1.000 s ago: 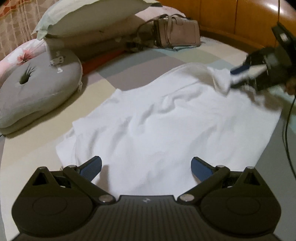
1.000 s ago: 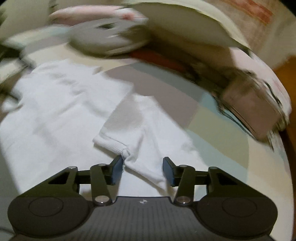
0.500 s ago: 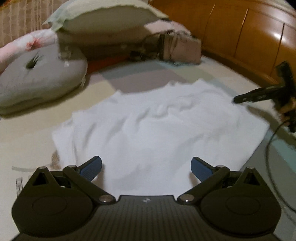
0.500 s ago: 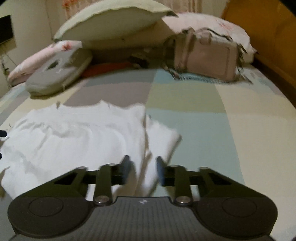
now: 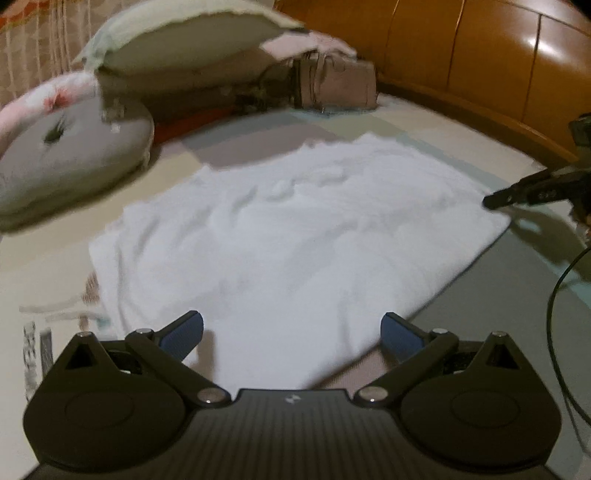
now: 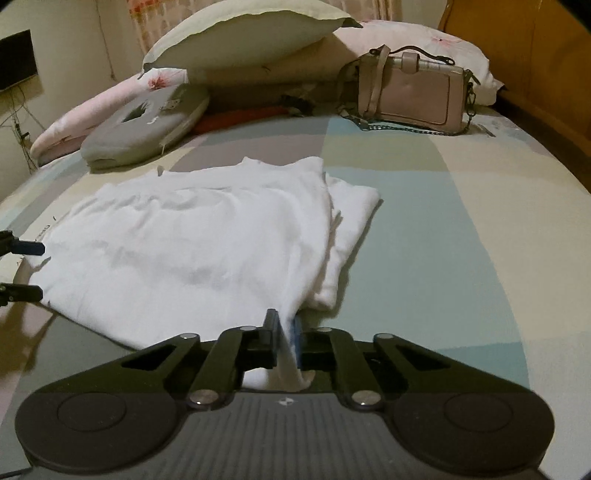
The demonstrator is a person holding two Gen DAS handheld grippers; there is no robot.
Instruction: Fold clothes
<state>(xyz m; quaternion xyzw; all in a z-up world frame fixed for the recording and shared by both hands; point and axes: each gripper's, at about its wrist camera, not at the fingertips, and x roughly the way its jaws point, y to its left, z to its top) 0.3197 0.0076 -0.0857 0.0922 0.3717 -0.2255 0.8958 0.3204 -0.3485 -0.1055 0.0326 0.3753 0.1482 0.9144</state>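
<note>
My right gripper [image 6: 284,334] is clamped on the white shirt [image 6: 192,236] corner; left gripper [image 5: 291,332] spread wide at its near edge, mid-bed [image 6: 424,229]. Pink handbag [image 6: 413,96], pillows by headboard. No readable labels.

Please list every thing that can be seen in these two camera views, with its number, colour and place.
white garment: 1, white, spread flat in the middle of the bed, one side folded over.
bed cover: 1, pastel patches, under everything.
grey cushion: 1, grey, beyond the garment, toward the left.
pillows: at least 2, pale green and pink floral, stacked at the far end.
handbag: 1, dusty pink with a chain, far right.
red item: 1, partly hidden under the pillows.
headboard: 1, orange-brown wood, along the right side.
left gripper: 1, black, blue pads, open over the garment's near edge.
right gripper: 1, black, shut on a garment edge.
</note>
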